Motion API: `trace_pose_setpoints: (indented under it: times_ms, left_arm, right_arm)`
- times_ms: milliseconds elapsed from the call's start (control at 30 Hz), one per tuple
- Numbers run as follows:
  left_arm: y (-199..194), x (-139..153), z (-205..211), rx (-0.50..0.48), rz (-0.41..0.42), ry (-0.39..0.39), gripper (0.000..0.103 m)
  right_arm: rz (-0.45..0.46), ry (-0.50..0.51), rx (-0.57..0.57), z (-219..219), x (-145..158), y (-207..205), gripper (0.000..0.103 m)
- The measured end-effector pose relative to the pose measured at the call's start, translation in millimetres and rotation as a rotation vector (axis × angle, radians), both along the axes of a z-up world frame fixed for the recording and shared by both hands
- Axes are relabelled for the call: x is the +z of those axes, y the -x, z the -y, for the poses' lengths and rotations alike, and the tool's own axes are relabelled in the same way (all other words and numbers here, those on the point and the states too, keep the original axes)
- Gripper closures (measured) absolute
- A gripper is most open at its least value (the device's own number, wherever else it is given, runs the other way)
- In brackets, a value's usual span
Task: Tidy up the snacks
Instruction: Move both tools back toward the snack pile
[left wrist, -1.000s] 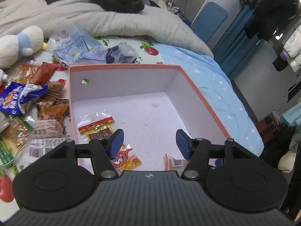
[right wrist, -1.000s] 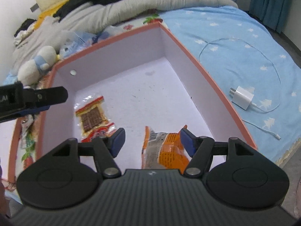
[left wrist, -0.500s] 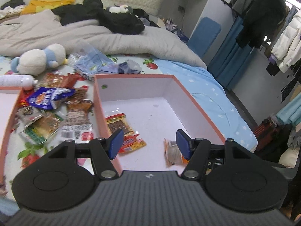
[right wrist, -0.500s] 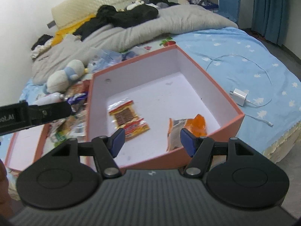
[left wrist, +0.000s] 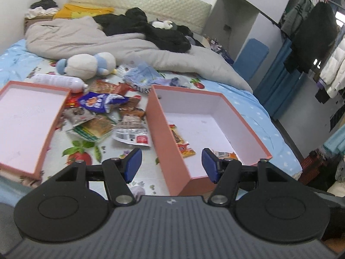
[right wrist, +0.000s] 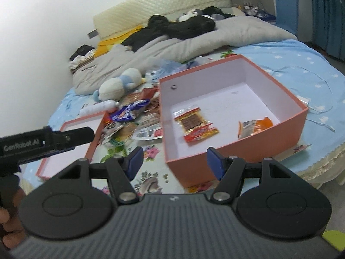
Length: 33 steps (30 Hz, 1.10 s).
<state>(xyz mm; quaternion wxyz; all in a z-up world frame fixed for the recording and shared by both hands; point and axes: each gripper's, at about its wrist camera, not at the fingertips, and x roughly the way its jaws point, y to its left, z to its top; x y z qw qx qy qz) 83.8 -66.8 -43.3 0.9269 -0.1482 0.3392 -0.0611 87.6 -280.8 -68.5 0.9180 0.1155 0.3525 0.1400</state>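
Observation:
A deep pink box (left wrist: pixel 248 127) (right wrist: pixel 235 149) stands on the bed and holds a red-and-yellow snack packet (right wrist: pixel 197 126) (left wrist: pixel 180 142) and an orange packet (right wrist: pixel 254 126) (left wrist: pixel 224 154). A pile of snack packets (left wrist: pixel 103 116) (right wrist: pixel 131 120) lies on the sheet between this box and a shallow pink lid (left wrist: pixel 23 125) (right wrist: pixel 71 144) on the left. My left gripper (left wrist: pixel 170 165) is open and empty, held back above the box's near-left corner. My right gripper (right wrist: pixel 174 160) is open and empty, above the sheet before the box. The left gripper's body also shows in the right wrist view (right wrist: pixel 43 143).
A plush toy (left wrist: pixel 86 65) (right wrist: pixel 118 85), a white bottle (left wrist: pixel 58 82) and a crumpled clear bag (left wrist: pixel 142 75) lie behind the snacks. A grey duvet (left wrist: pixel 129 45) covers the bed's far side. A white charger cable (right wrist: pixel 319 108) lies right of the box. The bed's edge runs at the right.
Both grippers have pulled back and up from inside the deep box, staying open and empty. The snack pile and the shallow lid have come into view.

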Motion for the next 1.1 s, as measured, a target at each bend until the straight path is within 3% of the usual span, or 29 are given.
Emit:
trace_pose_setpoints:
  times_ms: [333, 433, 533, 1100]
  left_arm:
    - [48.9, -3.5, -34.1, 0.07, 0.017, 0.011, 0.036]
    - [53.4, -14.4, -45.5, 0.085, 0.002, 0.073, 0.036]
    - [50.4, -31.5, -57.1, 0.104, -0.039, 0.119, 0.036]
    - [5.8, -94.4, -123.1, 0.241, -0.063, 0.087, 0.036]
  right_arm:
    - [0.036, 0.008, 0.087, -36.6, -4.2, 34.9, 0.036]
    - [0.041, 0.026, 0.113, -45.4, -7.5, 38.5, 0.036]
    - [0.042, 0.037, 0.123, -52.8, -13.0, 40.7, 0.036]
    - [0.111, 0.04, 0.219, -134.3, -63.7, 6.6, 0.036]
